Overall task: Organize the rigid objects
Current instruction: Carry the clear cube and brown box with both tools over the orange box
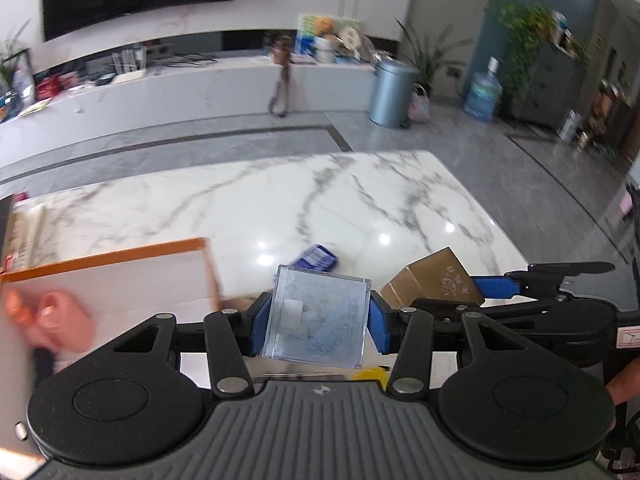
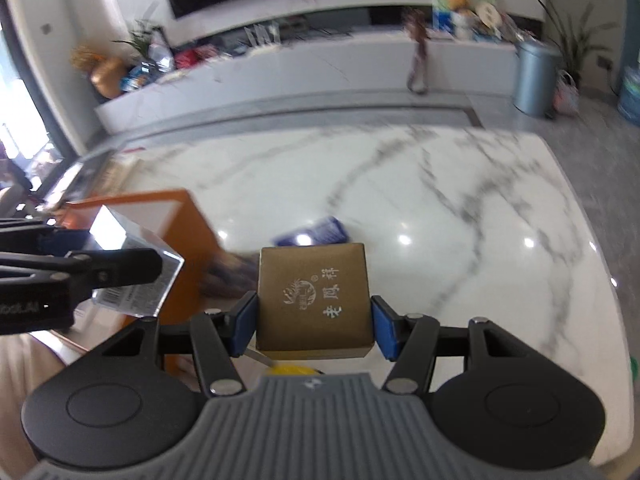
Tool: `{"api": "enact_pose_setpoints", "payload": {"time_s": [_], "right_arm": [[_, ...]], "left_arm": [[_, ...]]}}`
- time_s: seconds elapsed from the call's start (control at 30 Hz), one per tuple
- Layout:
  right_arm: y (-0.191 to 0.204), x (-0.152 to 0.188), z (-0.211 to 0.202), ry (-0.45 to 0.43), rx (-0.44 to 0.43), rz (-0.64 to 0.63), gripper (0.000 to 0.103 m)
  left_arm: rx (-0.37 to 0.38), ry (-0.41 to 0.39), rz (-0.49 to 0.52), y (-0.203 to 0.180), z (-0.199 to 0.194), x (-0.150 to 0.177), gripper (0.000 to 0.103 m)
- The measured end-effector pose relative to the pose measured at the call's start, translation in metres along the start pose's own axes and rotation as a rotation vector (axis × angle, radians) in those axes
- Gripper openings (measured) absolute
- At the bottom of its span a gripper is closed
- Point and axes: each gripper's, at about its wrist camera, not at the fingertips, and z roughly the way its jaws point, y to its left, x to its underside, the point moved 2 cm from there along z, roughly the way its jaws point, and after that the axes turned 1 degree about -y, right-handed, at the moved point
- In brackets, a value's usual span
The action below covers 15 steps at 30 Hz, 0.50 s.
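Note:
My left gripper is shut on a clear plastic box with bluish contents and holds it above the white marble table. My right gripper is shut on a gold box with printed characters, also lifted. The gold box shows to the right in the left wrist view; the clear box shows at the left in the right wrist view. An orange-rimmed storage box stands at the left, with a pink object inside. A blue packet lies on the table ahead.
A yellow object lies just under the grippers. Flat packages lie at the table's far left edge. Beyond the table are grey floor, a white TV bench, a metal bin and plants.

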Motion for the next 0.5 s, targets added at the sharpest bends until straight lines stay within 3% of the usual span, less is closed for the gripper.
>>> {"api": "enact_pose_setpoints", "payload": {"time_s": [0.5], "right_arm": [[0.124,-0.029,0.013,-0.001,-0.221,-0.141,0.060]], "left_arm": [[-0.182,-0.027,-0.133,0.133,-0.052,0.014,0.056]]}}
